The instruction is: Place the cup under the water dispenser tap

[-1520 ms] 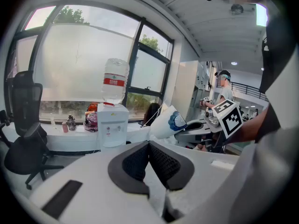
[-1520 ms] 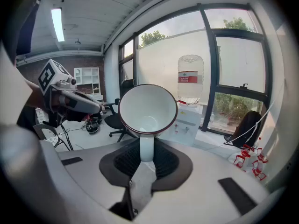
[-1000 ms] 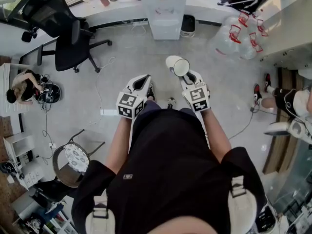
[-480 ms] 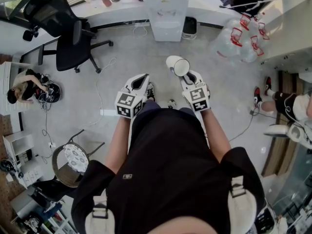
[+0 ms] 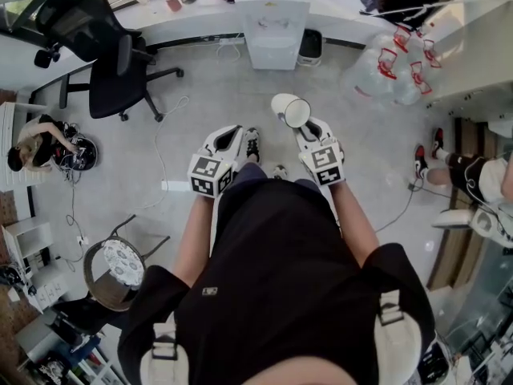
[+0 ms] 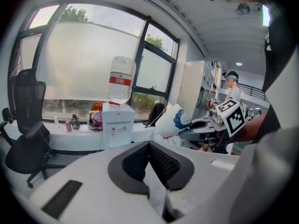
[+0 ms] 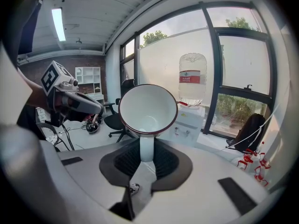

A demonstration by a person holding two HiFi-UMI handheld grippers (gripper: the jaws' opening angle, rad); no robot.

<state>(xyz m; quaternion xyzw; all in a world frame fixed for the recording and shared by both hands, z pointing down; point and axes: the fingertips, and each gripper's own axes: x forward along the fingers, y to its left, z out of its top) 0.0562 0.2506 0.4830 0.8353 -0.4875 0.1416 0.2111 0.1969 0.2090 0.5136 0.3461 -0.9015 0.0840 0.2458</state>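
A white cup [image 5: 291,109] with a dark rim is held out over the floor, and my right gripper [image 5: 309,127] is shut on its handle. In the right gripper view the cup [image 7: 148,108] faces the camera with its mouth open and its handle sits between the pads. The white water dispenser [image 5: 272,22], with a bottle on top, stands ahead at the window counter, some way beyond the cup. My left gripper [image 5: 228,135] is level with the right one and left of it. Its pads meet with nothing between them [image 6: 149,146]. The left gripper view shows the cup [image 6: 172,121] and the dispenser [image 6: 117,125].
A black office chair [image 5: 108,54] stands at the far left. Several large water bottles [image 5: 393,62] lie at the far right, and a dark bin [image 5: 310,42] sits beside the dispenser. A cable [image 5: 164,159] runs over the floor. A round seat [image 5: 116,263] is near left.
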